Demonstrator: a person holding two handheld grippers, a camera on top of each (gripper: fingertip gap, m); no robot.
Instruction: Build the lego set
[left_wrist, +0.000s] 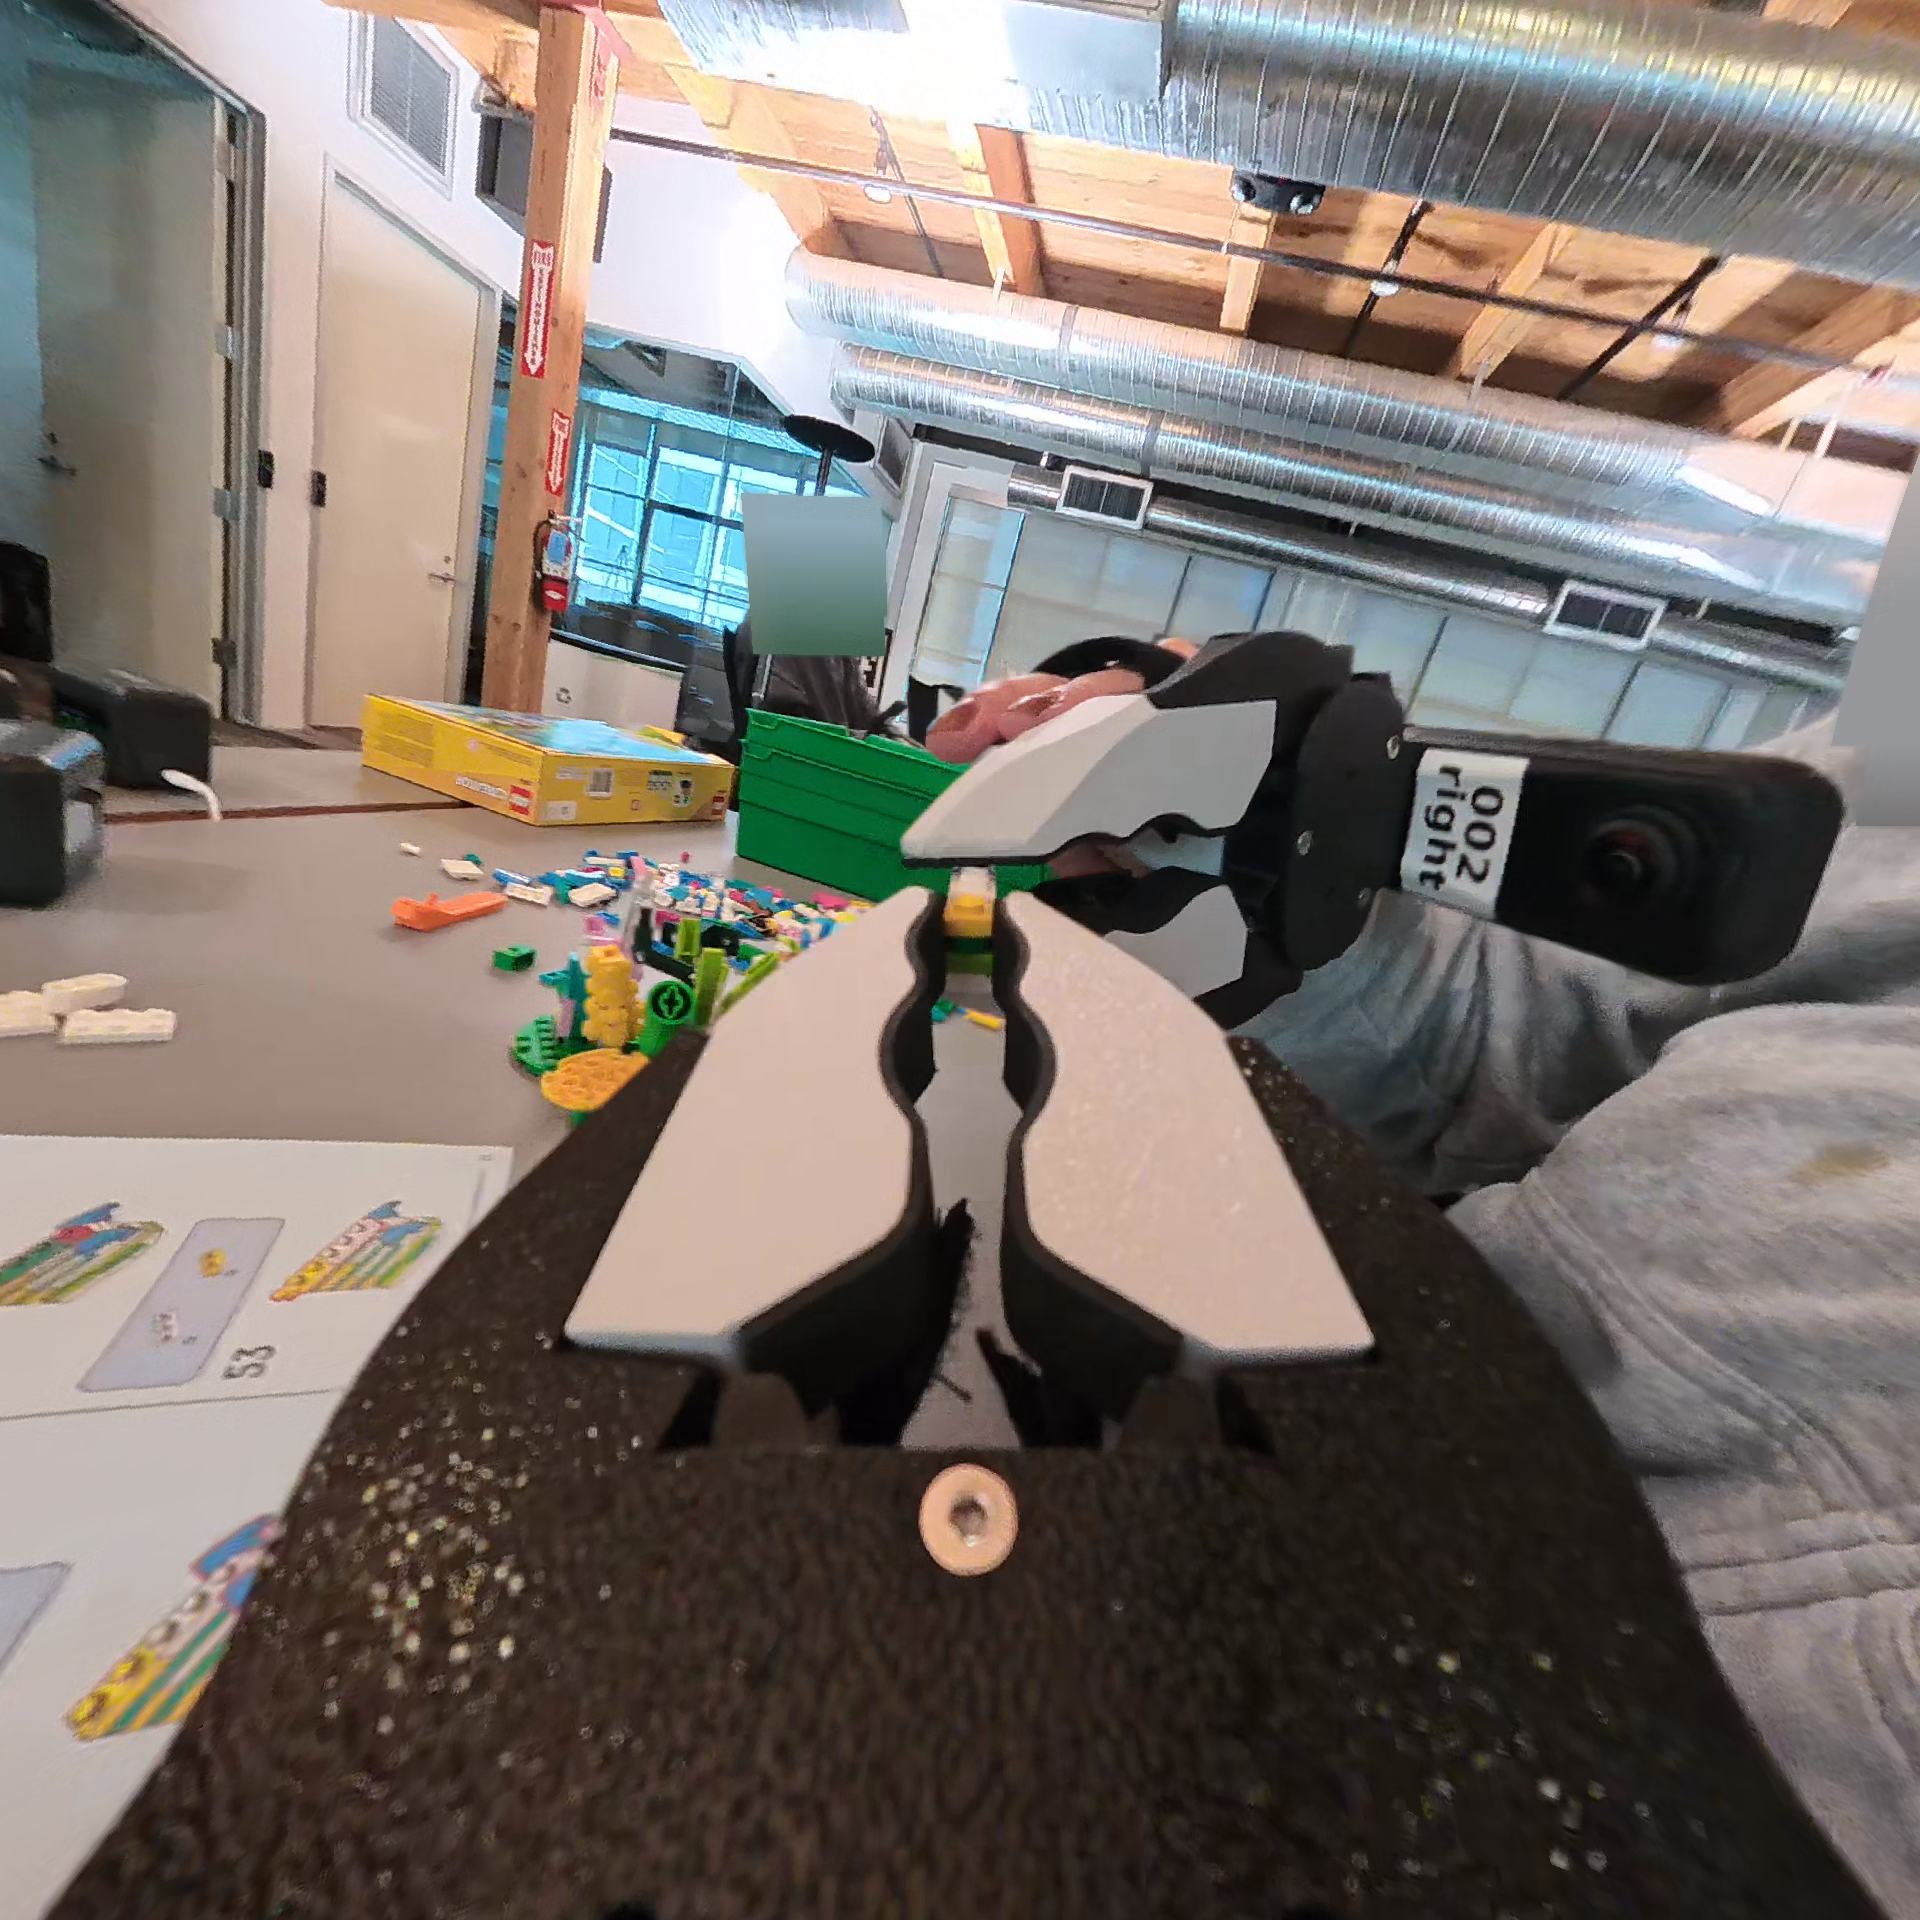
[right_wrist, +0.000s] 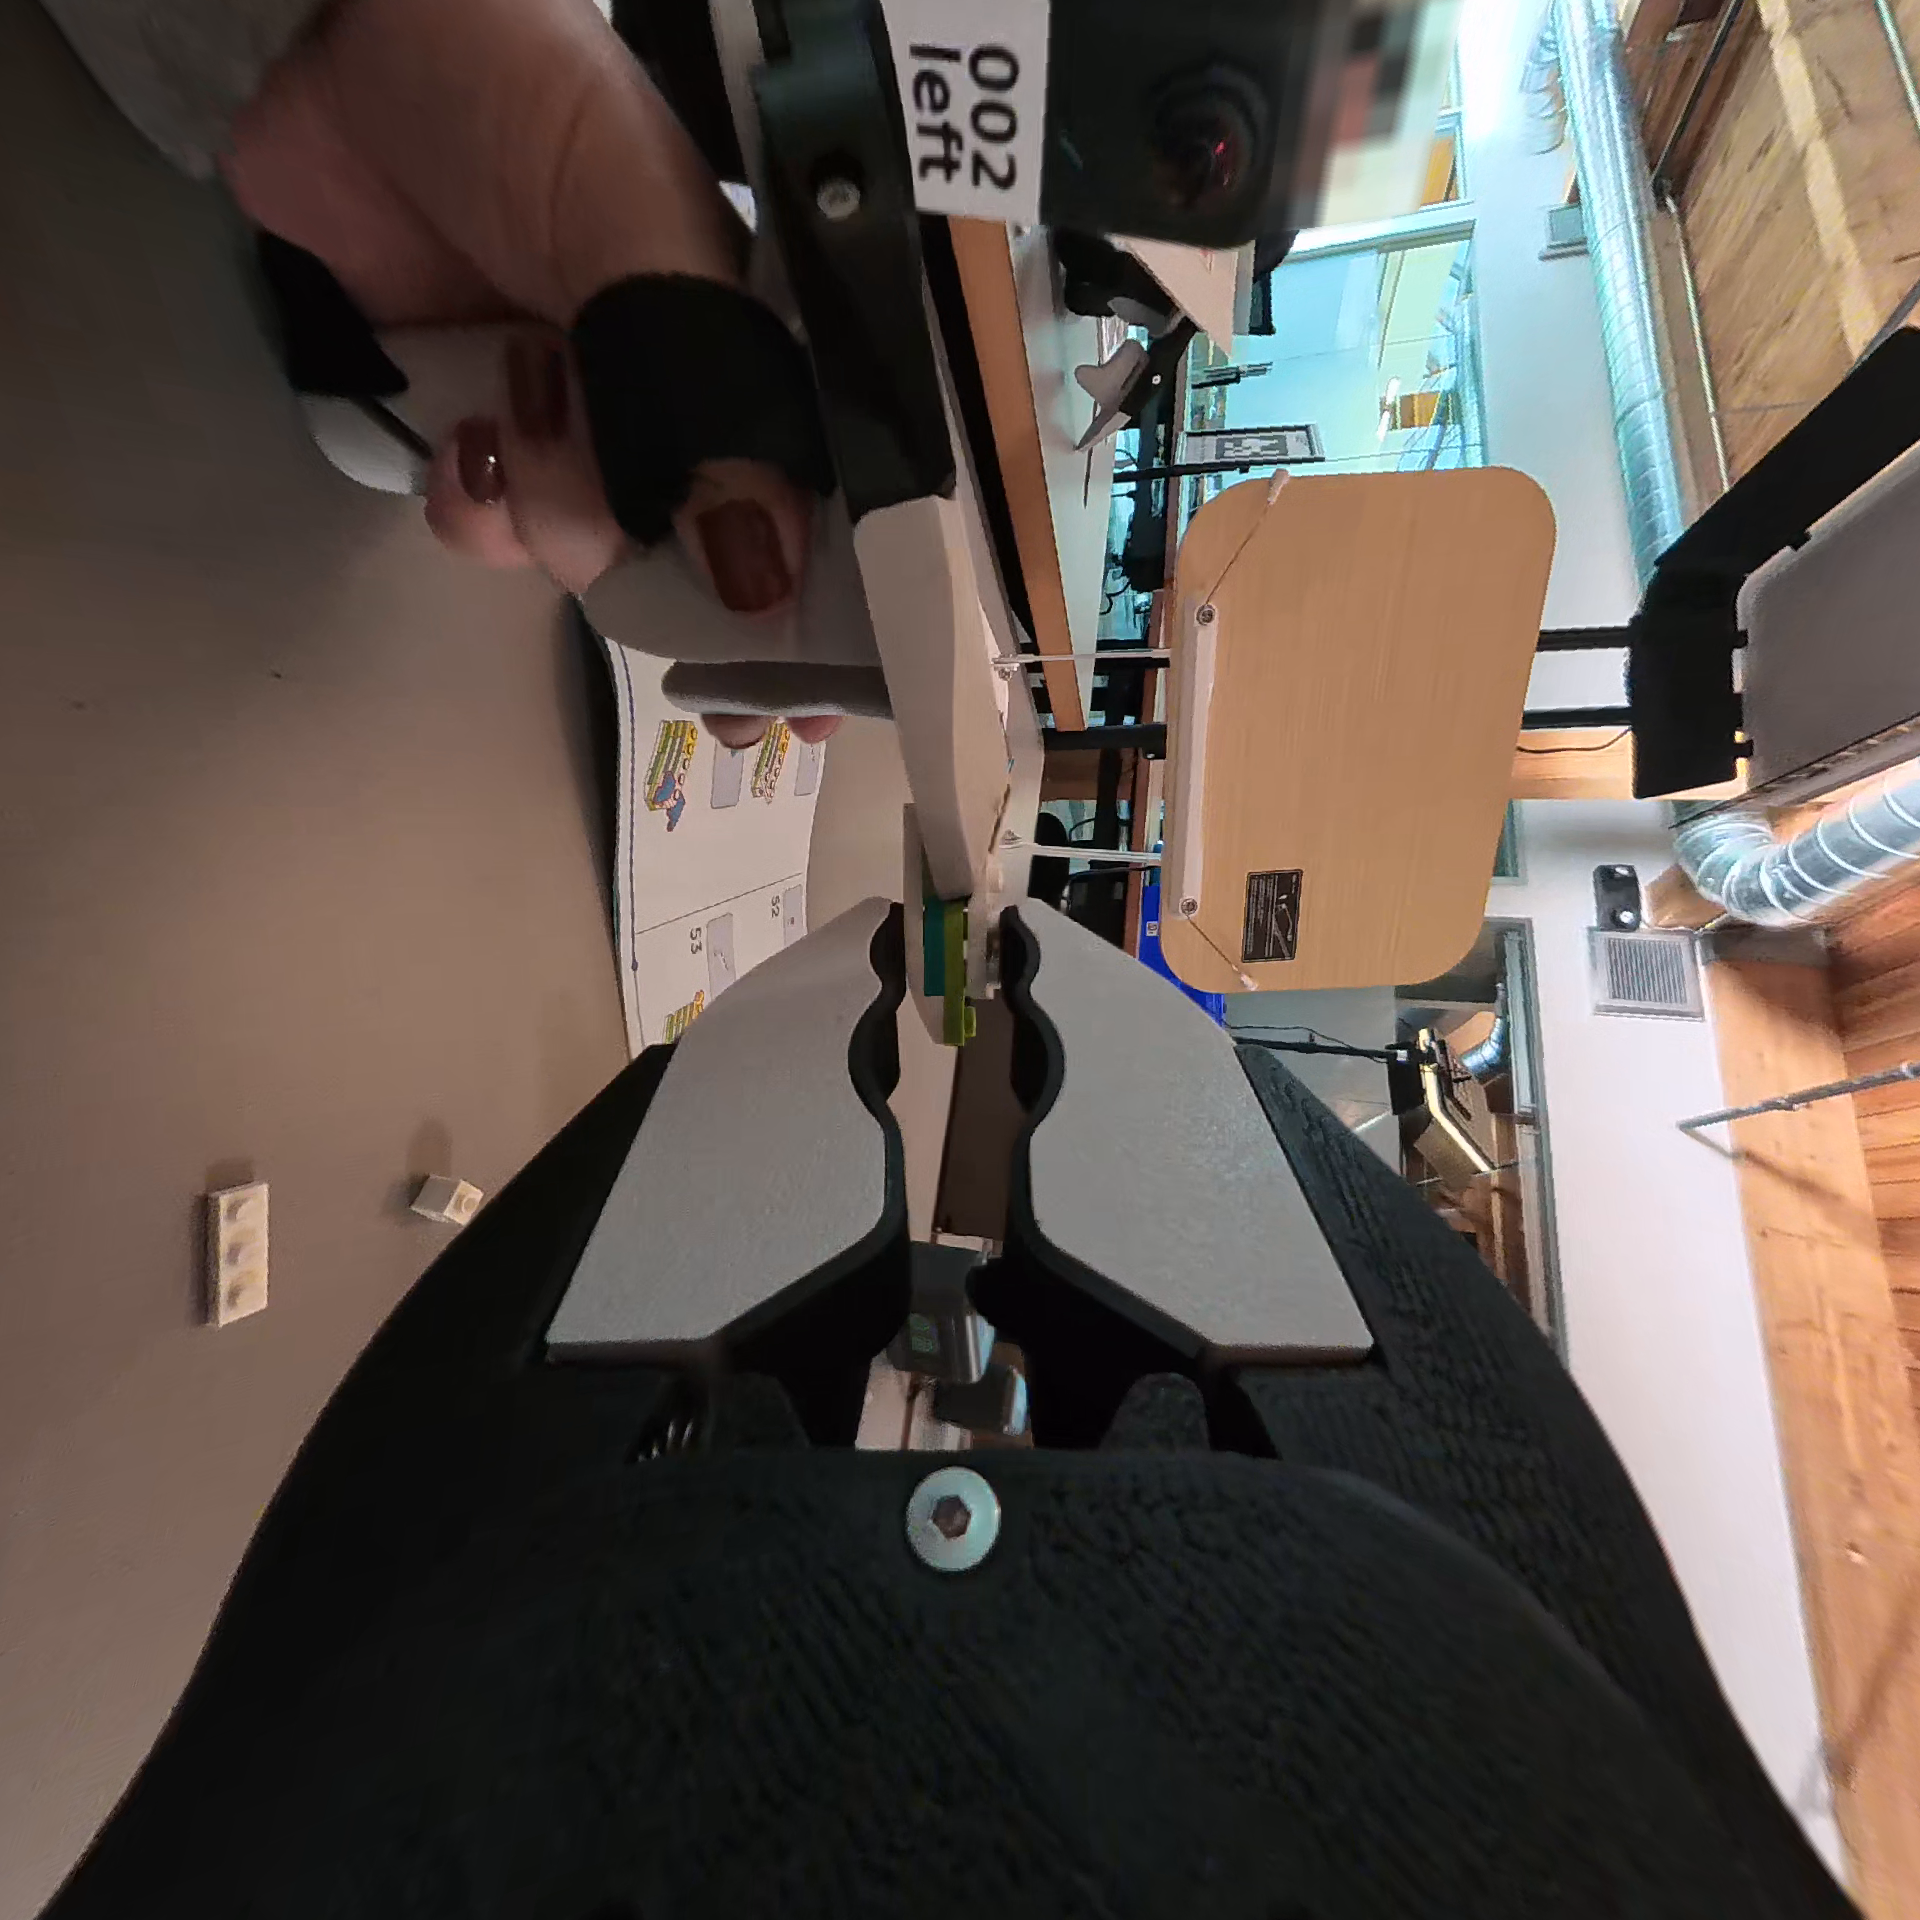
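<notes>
The left gripper (left_wrist: 964, 920) has its fingers clenched on a small stack of toy bricks (left_wrist: 968, 935), yellow over green layers, held right at the fingertips. The right gripper (right_wrist: 951, 961) comes in crosswise and grips the same little assembly (right_wrist: 943, 971) from its own side; seen from there, teal and lime plates sit between its pads with a white piece against the far pad. Both pairs of fingers look pressed onto it, so the stack hangs between the two tools, above the table (left_wrist: 260, 966).

Beyond the left fingers and off to their left lies a scatter of loose bricks (left_wrist: 665, 894), a partly built green and yellow model (left_wrist: 613, 1018), and an orange brick separator (left_wrist: 447, 910). A green bin (left_wrist: 821, 800) stands just behind the fingertips; its contents are hidden by its wall. Farther back lies a yellow set box (left_wrist: 540, 758), shut. An open instruction booklet (left_wrist: 208, 1268) lies near the left fingers' base.
</notes>
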